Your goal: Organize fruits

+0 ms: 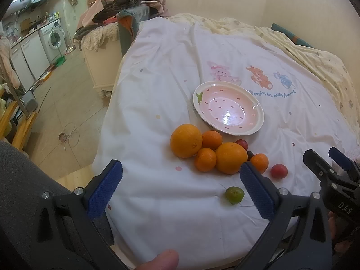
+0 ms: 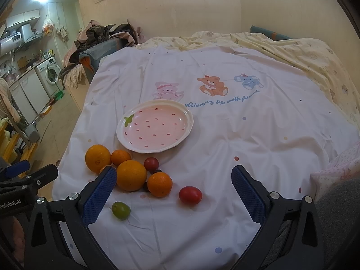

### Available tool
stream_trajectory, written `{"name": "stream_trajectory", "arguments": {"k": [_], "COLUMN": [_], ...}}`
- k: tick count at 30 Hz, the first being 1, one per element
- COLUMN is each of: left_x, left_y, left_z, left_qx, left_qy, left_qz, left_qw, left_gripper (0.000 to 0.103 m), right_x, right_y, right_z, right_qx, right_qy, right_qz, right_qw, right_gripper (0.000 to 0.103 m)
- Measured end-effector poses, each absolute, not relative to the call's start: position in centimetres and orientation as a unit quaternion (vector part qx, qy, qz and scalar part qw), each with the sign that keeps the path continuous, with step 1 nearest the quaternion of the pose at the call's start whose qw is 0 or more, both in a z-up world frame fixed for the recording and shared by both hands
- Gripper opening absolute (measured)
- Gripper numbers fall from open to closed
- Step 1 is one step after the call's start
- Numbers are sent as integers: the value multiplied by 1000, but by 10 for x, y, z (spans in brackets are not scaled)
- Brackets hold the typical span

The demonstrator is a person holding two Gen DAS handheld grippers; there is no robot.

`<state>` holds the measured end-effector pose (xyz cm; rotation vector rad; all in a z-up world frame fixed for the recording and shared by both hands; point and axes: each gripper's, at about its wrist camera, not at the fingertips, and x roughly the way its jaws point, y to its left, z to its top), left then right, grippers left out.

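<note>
A pink strawberry-pattern plate [image 1: 254, 108] [image 2: 187, 117] lies empty on the white bed cover. In front of it sits a cluster of fruit: two large oranges [image 1: 186, 140] [image 2: 131, 175], several small tangerines [image 1: 205, 159] [image 2: 160, 184], a dark red fruit [image 1: 241, 143] [image 2: 151, 163], a red tomato-like fruit [image 1: 279, 171] [image 2: 190, 194] and a small green fruit [image 1: 234, 194] [image 2: 121, 210]. My left gripper [image 1: 178, 187] is open above the near edge, just short of the fruit. My right gripper [image 2: 174, 192] is open too, with the red fruit between its fingers' lines, untouched.
The white cover [image 2: 225, 139] with cartoon animals drapes a bed; a yellow quilt [image 2: 292, 51] lies behind. A pile of clothes [image 1: 126, 2] sits at the far left corner. The floor and a washing machine [image 1: 55, 37] are to the left. A thumb [image 1: 162, 261] shows at the bottom.
</note>
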<state>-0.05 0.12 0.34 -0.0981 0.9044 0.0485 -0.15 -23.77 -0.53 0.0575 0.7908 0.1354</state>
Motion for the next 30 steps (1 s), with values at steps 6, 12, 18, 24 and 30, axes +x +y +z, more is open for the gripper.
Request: {"name": "stream_trajectory", "arguments": {"k": [6, 12, 18, 24, 30], "left_x": [-2, -2, -2, -1, -1], "left_y": [3, 3, 3, 2, 1], "left_z": [5, 5, 5, 1, 0], "left_qx": [-49, -47, -48, -42, -44], "left_qy": [438, 438, 438, 438, 437], "left_qz": [24, 24, 24, 26, 28], "left_qw": [897, 897, 897, 898, 898], "left_gripper": [103, 103, 103, 103, 103], "right_x": [-2, -3, -3, -3, -2], "right_y": [-237, -236, -235, -236, -236], "right_z": [-7, -9, -10, -12, -12], "right_qx": [26, 26, 24, 26, 24], "right_qy": [385, 386, 388, 386, 387], "right_qz": [66, 66, 65, 65, 66], "right_qw": [920, 920, 919, 920, 920], "right_gripper": [103, 103, 103, 103, 103]}}
